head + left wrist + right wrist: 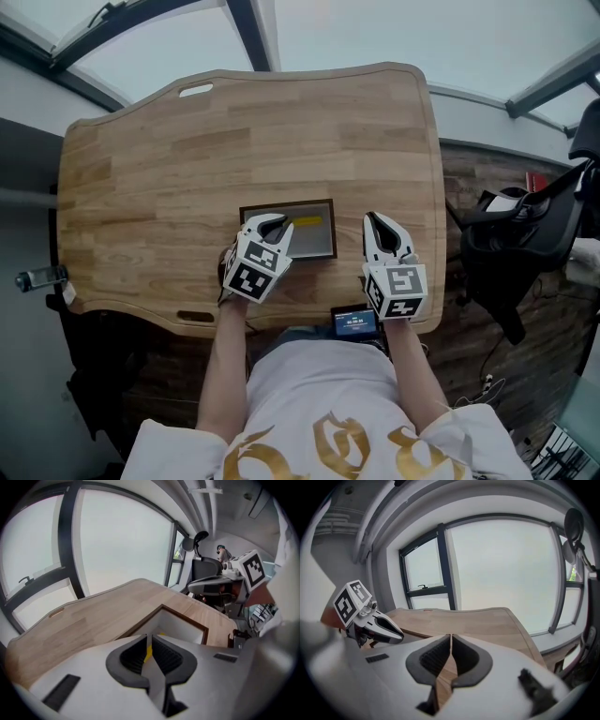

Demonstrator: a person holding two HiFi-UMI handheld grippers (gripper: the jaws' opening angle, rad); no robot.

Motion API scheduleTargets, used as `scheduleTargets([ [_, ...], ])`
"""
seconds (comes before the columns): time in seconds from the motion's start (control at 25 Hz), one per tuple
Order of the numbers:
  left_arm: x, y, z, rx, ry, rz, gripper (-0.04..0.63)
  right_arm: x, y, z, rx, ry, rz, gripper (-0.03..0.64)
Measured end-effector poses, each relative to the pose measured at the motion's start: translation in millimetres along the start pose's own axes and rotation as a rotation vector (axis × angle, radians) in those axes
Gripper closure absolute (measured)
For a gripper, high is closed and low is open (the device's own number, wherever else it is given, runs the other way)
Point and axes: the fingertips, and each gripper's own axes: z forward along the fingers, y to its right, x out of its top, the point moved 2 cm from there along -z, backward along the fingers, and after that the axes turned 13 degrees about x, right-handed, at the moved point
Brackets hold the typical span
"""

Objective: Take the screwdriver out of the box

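Left gripper (278,225) is tipped steeply down over the left end of the box (286,203), with the forearm reaching in from the near edge of the desk (234,131). Its jaws are pressed together. The box sits by the middle of that near edge, and the yellow screwdriver (311,222) lies inside it, just beyond the jaw tips. The right gripper (376,221) hangs beside the box's right side, less tilted, its jaws also together and empty.
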Motion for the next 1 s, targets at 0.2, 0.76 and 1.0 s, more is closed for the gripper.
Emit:
scheduleTargets([
  [0.2,0.9,5.8,10.1,-0.039,-0.037,0.035,0.572,-3.6,9.9,4.2,-0.01,-0.008,0.017,0.583],
  [0.76,-7.4,20.1,35.1,-0.116,-0.16,0.155,0.5,-11.7,26.1,12.7,-0.018,-0.037,0.042,0.583],
  [1.0,-17.4,27.1,47.6,-0.143,-0.234,0.218,0.483,-14.7,32.9,16.6,-0.021,-0.046,0.051,0.583],
])
